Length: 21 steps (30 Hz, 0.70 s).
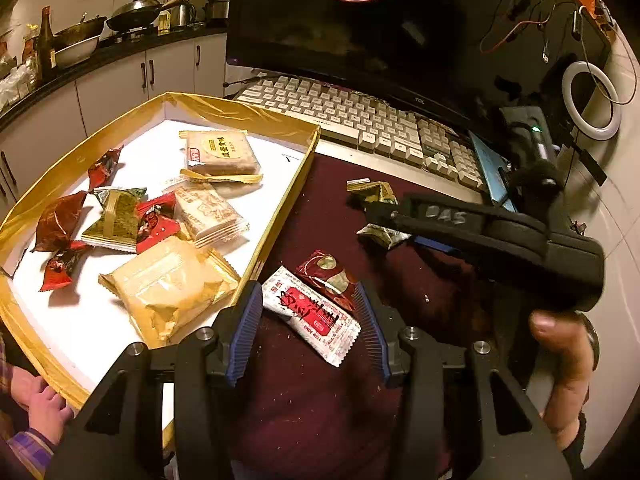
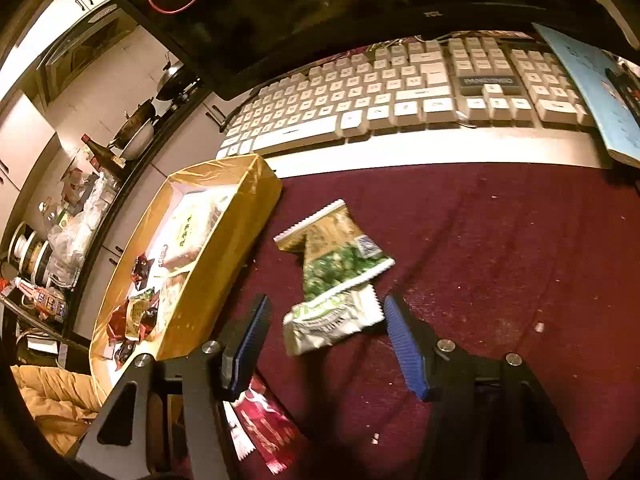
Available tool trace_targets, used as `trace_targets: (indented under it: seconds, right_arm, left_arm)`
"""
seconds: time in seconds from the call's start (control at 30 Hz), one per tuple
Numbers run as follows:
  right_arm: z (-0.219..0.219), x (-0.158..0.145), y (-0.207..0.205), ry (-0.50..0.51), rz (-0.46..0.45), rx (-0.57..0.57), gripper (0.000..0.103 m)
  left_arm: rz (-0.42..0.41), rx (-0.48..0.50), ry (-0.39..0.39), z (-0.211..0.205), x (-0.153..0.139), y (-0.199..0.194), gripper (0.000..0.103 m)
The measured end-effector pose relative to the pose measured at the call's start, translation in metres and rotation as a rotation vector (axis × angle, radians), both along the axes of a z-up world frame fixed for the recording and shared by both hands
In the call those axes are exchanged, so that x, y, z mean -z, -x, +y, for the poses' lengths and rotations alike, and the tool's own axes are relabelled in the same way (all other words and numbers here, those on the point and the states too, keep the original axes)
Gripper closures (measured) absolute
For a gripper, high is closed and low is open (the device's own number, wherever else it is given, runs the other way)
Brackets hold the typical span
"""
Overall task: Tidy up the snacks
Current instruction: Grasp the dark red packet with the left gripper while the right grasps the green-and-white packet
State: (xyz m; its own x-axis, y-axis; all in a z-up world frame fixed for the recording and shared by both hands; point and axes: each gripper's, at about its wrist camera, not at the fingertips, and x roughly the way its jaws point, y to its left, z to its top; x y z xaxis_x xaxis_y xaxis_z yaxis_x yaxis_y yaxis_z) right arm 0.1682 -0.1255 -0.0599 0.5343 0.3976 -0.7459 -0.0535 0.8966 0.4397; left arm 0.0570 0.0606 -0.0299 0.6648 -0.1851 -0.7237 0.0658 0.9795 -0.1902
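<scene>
A gold-walled box (image 1: pixel 280 120) with a white floor holds several wrapped snacks; it also shows in the right wrist view (image 2: pixel 240 208). My left gripper (image 1: pixel 308 312) is open, its jaws on either side of a white-and-red packet (image 1: pixel 316 316) lying on the maroon cloth, with a dark red packet (image 1: pixel 328 276) touching it. My right gripper (image 2: pixel 326 320) is open, its jaws on either side of a white-green packet (image 2: pixel 332 316). A green-and-gold packet (image 2: pixel 336 248) lies just beyond, overlapping it. The right gripper body (image 1: pixel 500 236) crosses the left wrist view.
A white keyboard (image 1: pixel 360 120) and a dark monitor (image 1: pixel 360 20) stand behind the cloth. A blue booklet (image 2: pixel 592 80) lies at the right. A ring light (image 1: pixel 592 100) and cables are at the far right. A kitchen counter (image 1: pixel 100 40) lies to the left. Red packets (image 2: pixel 260 424) lie under my right gripper.
</scene>
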Motion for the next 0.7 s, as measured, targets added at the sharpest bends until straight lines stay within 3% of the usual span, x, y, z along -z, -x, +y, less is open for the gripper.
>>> trace_targets:
  seconds: [0.03,0.1,0.13,0.23,0.47,0.7]
  right_arm:
    - [0.006,0.000,0.000,0.035,-0.003,0.005,0.058]
    - [0.012,0.000,0.000,0.076,-0.016,0.008,0.062]
    - [0.012,0.000,0.002,0.083,-0.022,0.007,0.072]
    - [0.004,-0.001,0.012,0.055,-0.036,0.004,0.073]
    - [-0.047,-0.014,0.066,-0.006,-0.173,0.010,0.073]
    - [-0.067,-0.011,0.066,-0.073,-0.185,0.055,0.073]
  left_arm:
    - [-0.002,-0.005,0.001,0.001,0.000,0.001,0.055]
    - [0.000,-0.003,0.007,0.000,0.000,0.001,0.054]
    - [0.000,-0.002,0.002,0.000,0.000,0.002,0.052]
    - [0.007,0.018,0.000,-0.007,0.001,0.003,0.050]
    - [0.029,0.099,-0.052,-0.039,0.014,-0.013,0.050]
    - [0.120,0.100,-0.046,-0.061,0.032,-0.046,0.051]
